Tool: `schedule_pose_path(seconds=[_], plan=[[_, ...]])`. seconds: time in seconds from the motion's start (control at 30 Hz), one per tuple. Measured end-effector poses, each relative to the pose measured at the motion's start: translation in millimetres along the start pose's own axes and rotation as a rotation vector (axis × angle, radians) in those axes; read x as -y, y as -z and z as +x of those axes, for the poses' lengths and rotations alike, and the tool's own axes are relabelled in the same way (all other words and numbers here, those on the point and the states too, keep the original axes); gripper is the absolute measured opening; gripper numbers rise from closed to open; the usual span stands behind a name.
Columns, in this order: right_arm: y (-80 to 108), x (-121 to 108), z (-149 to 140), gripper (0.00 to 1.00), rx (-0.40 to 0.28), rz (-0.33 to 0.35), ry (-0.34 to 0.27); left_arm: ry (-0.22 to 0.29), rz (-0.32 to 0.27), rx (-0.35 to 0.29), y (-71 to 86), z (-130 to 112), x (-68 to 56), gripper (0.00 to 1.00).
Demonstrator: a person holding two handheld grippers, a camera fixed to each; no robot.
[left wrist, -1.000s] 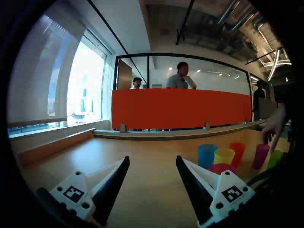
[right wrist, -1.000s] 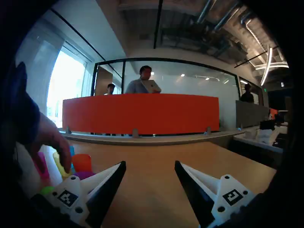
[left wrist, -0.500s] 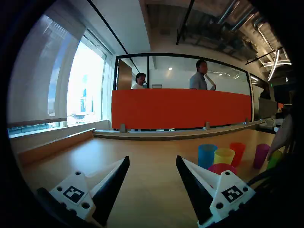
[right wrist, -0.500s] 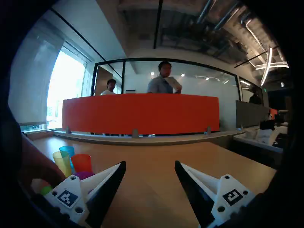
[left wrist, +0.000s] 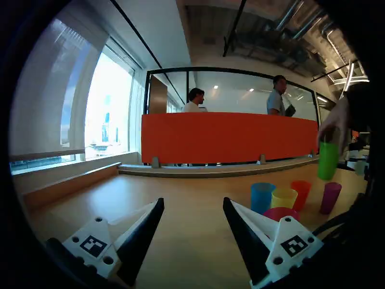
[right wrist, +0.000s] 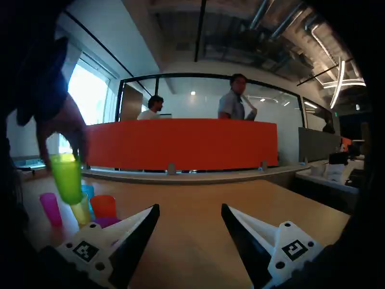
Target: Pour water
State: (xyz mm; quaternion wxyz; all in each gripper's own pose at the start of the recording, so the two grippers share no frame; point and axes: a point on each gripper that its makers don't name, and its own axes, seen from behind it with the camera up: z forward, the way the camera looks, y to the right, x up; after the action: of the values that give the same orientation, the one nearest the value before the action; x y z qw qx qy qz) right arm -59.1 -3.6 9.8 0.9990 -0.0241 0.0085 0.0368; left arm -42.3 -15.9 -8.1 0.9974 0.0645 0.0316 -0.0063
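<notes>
Several coloured plastic cups stand on the wooden table (left wrist: 192, 192) between the two grippers: blue (left wrist: 262, 197), yellow (left wrist: 284, 198), orange (left wrist: 301, 192), purple (left wrist: 330, 197) and a pink one (left wrist: 279, 213) just behind my left gripper's right finger. A person's bare hand (left wrist: 335, 123) holds a green cup (left wrist: 328, 161) in the air above them; in the right gripper view that green cup (right wrist: 66, 177) hangs at the left under the hand (right wrist: 62, 123). My left gripper (left wrist: 192, 214) and right gripper (right wrist: 190, 219) both stand open over the table, holding nothing.
An orange partition (left wrist: 226, 137) runs along the table's far edge, with two people walking behind it. A bright window (left wrist: 106, 113) and low wooden ledge line the left side. Another desk with objects (right wrist: 337, 171) lies to the right.
The hand picked the green cup off the table and lifted it above the other cups. Both grippers stayed still. The people behind the partition walked to the right.
</notes>
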Motion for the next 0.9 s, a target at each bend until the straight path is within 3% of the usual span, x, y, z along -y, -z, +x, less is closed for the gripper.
schedule_pose_path(seconds=[0.9], plan=[[1.2,-0.6,-0.3,0.99,0.000,0.000,0.000,0.000,0.000,0.000,-0.4,0.4,-1.7,0.90]])
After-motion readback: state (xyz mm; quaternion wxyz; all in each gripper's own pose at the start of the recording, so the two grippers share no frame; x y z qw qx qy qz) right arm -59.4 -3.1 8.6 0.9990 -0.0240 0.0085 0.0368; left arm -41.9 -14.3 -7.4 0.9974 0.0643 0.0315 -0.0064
